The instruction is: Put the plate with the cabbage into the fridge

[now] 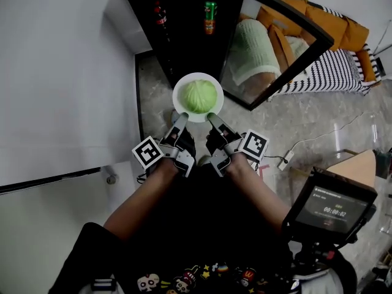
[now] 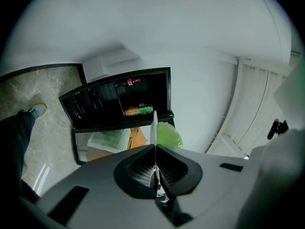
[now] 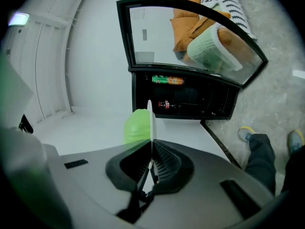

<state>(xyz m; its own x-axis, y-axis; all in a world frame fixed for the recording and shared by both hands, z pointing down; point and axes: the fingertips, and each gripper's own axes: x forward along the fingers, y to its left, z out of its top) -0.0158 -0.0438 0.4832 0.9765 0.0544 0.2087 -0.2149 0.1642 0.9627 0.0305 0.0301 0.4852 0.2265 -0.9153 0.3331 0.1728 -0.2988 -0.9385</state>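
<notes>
A white plate (image 1: 182, 101) carrying a green cabbage (image 1: 198, 96) hangs in the air in front of the open black fridge (image 1: 184, 38). My left gripper (image 1: 179, 120) is shut on the plate's near left rim, and my right gripper (image 1: 212, 120) is shut on its near right rim. In the left gripper view the plate (image 2: 154, 128) shows edge-on between the jaws, with the cabbage (image 2: 169, 135) to its right. The right gripper view shows the plate (image 3: 150, 120) edge-on too, the cabbage (image 3: 136, 124) on its left.
The fridge's glass door (image 1: 278, 48) stands swung open to the right. Inside are a red-capped bottle (image 1: 160, 17) and a green and orange bottle (image 1: 210, 15). A white wall (image 1: 61, 72) is on the left. A cable (image 1: 306, 141) lies on the marble floor. A camera screen (image 1: 327, 208) sits lower right.
</notes>
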